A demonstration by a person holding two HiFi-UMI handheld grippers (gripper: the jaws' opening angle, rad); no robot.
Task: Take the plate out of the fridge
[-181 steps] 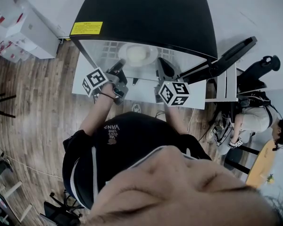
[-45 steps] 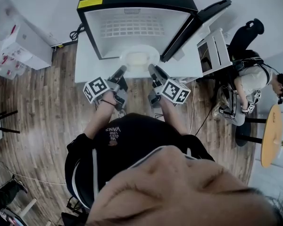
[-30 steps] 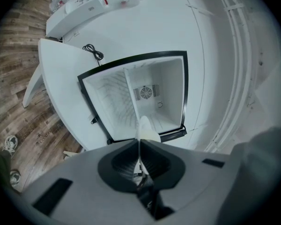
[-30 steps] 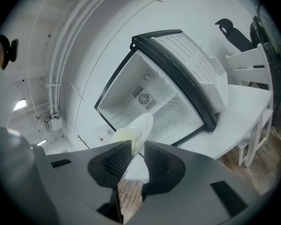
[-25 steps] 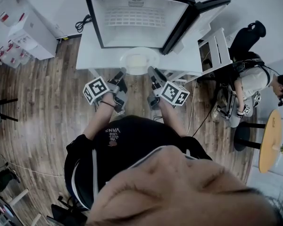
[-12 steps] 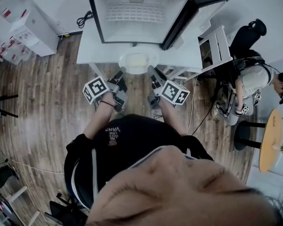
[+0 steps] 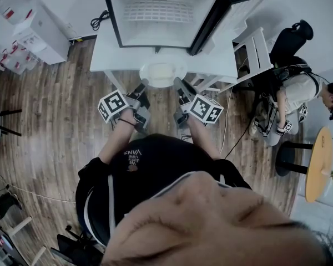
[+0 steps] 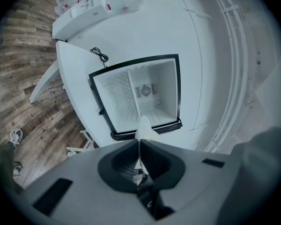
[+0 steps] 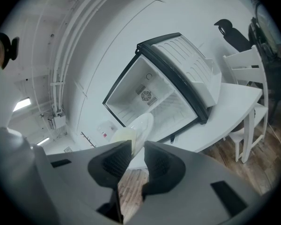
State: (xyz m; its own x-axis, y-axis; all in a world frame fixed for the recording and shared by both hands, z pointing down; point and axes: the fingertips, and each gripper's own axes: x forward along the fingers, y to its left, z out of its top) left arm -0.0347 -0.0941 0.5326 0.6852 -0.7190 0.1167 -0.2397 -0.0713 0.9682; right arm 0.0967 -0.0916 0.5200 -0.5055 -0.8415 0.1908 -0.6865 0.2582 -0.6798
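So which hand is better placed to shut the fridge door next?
Right, probably: the open door hangs nearer the right gripper; the left gripper sits across the plate. Both grip it now.

White table point(image 7: 102, 57), open fridge point(image 7: 162, 15) on it

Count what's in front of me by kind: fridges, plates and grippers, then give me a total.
fridge: 1
plate: 1
grippers: 2 (left gripper, right gripper), both with jaws on the plate
Total: 4
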